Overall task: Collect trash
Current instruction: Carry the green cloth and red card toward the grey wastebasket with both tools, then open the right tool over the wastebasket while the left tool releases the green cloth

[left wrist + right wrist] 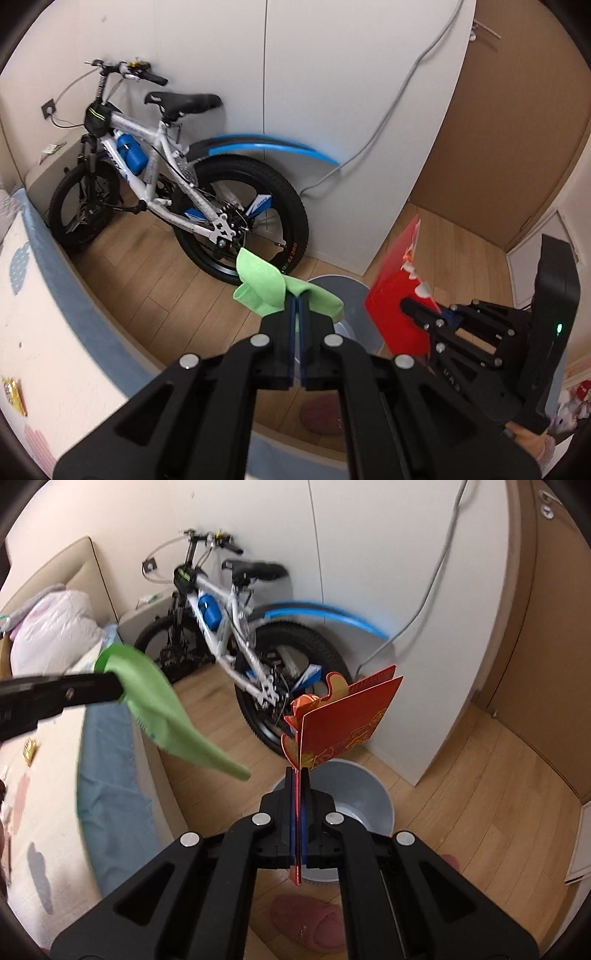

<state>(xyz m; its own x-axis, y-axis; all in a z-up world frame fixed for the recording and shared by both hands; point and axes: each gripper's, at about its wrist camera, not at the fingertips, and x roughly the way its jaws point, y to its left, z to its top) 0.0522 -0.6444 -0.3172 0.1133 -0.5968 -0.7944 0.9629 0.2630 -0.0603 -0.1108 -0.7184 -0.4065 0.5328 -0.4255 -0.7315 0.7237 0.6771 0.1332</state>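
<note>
My left gripper (297,300) is shut on a crumpled green cloth (266,286), which hangs over the near rim of a grey waste bin (351,295) on the wooden floor. In the right wrist view the same cloth (159,709) droops from the left gripper (120,688) at the left. My right gripper (297,773) is shut on a folded red card with gold print (347,720), held upright above the grey bin (369,805). From the left wrist view the red card (397,299) and the right gripper (406,306) stand just right of the bin.
A white and blue child's bicycle (166,166) leans against the white wardrobe (332,92) behind the bin. A bed with a blue-edged mattress (55,295) runs along the left. A pink slipper (306,923) lies on the floor near the bin. A brown door (517,129) is at the right.
</note>
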